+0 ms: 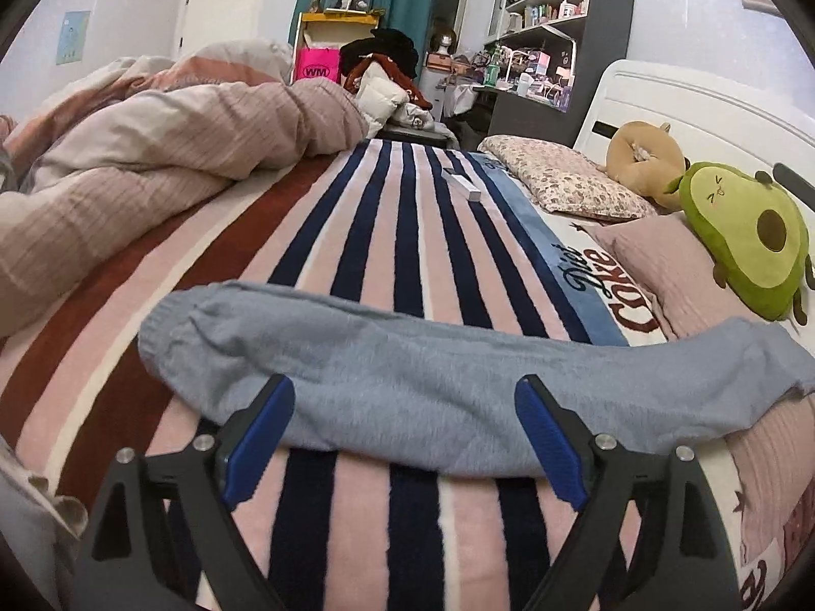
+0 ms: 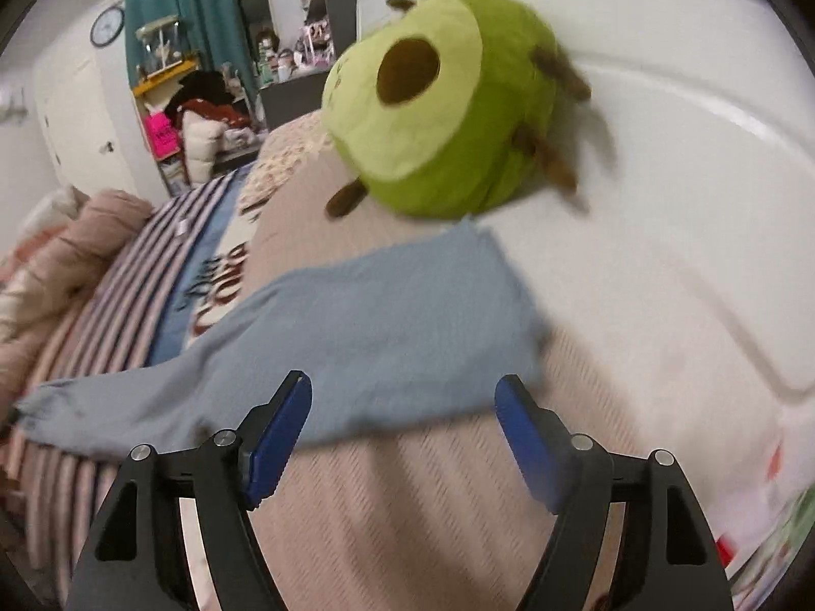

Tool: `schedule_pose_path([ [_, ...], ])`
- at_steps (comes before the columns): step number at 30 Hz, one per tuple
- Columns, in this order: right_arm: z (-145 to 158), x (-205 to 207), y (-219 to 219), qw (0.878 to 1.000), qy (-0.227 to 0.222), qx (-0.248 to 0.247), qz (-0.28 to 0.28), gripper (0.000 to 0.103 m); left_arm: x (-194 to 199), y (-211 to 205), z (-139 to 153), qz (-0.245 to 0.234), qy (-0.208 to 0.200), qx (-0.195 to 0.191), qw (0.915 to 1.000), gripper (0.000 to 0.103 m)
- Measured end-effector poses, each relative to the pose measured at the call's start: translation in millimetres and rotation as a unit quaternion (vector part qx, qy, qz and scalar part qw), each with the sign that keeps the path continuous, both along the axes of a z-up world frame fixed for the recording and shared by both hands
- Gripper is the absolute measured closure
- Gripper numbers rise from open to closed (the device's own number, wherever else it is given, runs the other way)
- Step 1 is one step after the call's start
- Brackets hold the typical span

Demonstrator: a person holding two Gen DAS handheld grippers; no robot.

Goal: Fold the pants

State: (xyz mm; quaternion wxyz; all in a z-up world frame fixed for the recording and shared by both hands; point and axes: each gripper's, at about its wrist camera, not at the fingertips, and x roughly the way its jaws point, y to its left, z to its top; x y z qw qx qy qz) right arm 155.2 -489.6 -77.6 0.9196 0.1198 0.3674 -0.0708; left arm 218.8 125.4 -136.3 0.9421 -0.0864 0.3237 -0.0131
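- Pants [image 1: 407,382] are lying stretched out sideways across the bed [image 1: 356,234], on the striped blanket, already looking folded lengthwise into one long band.
- Left tongs [image 1: 405,438] are spread wide, one blue pad on each side of the near edge around the middle of the pants, not clamped on anything.
- Right tongs [image 2: 402,427] are wide apart too, sitting at the near edge of the waist end, nothing gripped. That view is blurry, so I can't tell if they touch the fabric.
- Biggest risk imo: pinching only the top layer, so the leg underneath stays behind and the fold goes crooked.
- Avocado plush [image 2: 448,102] sits just beside the waist end, so a sloppy lift could knock it or snag the cloth on it.
- Fabric looks like soft grey-blue knit, ribbed cuff at the left end, mostly smooth with a few light wrinkles. Floppy stuff, will sag if held at just one spot.
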Motion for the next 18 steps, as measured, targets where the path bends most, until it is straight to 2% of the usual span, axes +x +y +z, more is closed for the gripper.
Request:
schedule_pose_path([
  [2,-9.6,2.0,0.1,1.000,0.010,0.016,-0.005,0.031,-1.6,2.8,-3.6,0.003,0.006,-0.002,1.0000,0.017],
  [4,-11.2,7.1,3.4,1.000,-0.003,0.007,-0.006,0.030,-1.5,8.1,-8.6,0.014,0.015,-0.009,0.9998,0.017],
  [7,-14.4,23.0,3.6,1.000,-0.015,0.021,-0.013,0.030,-0.2,16.3,-15.7,0.031,0.032,-0.015,0.9989,0.017],
  [12,-21.1,53.2,11.4,0.998,-0.040,-0.020,-0.039,0.033,6.2,28.7,-33.6,0.053,0.063,-0.031,0.9961,0.017],
  [13,-21.9,58.3,14.2,0.998,-0.039,-0.035,-0.042,0.041,9.1,30.4,-38.1,0.055,0.071,-0.036,0.9953,0.017],
  [14,-23.9,64.7,17.1,0.997,-0.034,-0.054,-0.047,0.061,13.5,32.8,-44.5,0.059,0.084,-0.040,0.9939,0.017],
  [15,-25.6,67.0,16.3,0.997,-0.032,-0.060,-0.049,0.073,16.2,33.7,-48.9,0.060,0.092,-0.045,0.9929,0.017],
  [16,-26.5,69.6,15.4,0.996,-0.030,-0.066,-0.052,0.091,18.6,35.3,-52.6,0.061,0.098,-0.051,0.9920,0.017],
  [18,-25.2,70.2,12.8,0.996,-0.040,-0.066,-0.048,0.097,24.3,38.0,-60.4,0.068,0.110,-0.064,0.9896,0.017],
])
